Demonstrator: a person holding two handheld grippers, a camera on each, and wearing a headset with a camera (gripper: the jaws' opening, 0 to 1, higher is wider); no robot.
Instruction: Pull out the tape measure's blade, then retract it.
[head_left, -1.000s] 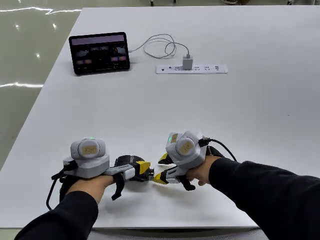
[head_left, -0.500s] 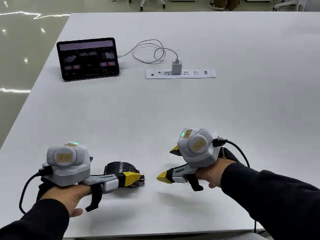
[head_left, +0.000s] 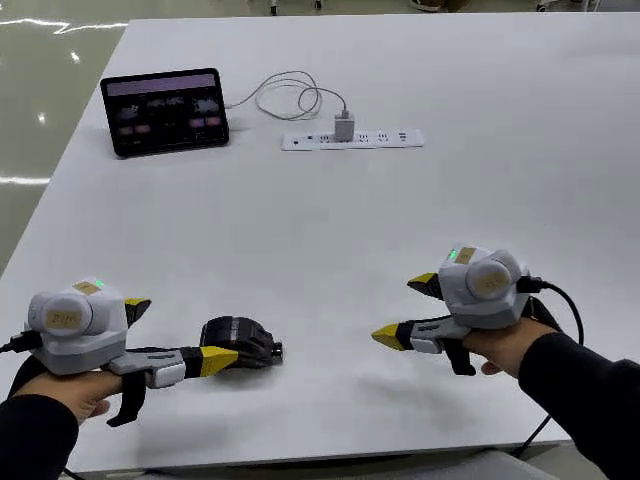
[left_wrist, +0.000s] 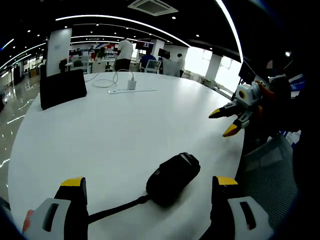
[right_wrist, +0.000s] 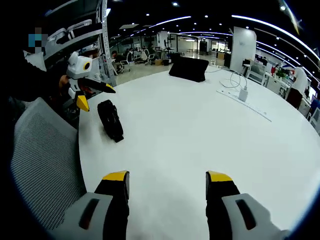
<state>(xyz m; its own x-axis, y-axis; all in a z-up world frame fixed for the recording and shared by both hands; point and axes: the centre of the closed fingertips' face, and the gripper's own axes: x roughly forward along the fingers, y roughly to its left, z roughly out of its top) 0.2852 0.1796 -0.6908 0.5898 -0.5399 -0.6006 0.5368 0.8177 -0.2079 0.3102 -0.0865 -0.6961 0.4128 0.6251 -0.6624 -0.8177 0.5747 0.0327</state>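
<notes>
- Head view: a black, rounded plastic tape measure (head_left: 240, 342) lies on the white table (head_left: 330, 230) near its front edge, with a thin black strap (left_wrist: 115, 207) trailing from it.
- The left gripper (head_left: 180, 330) is spread wide and holds nothing; the case lies just ahead of its yellow tips.
- The right gripper (head_left: 402, 308) is also spread and empty, well apart.
</notes>
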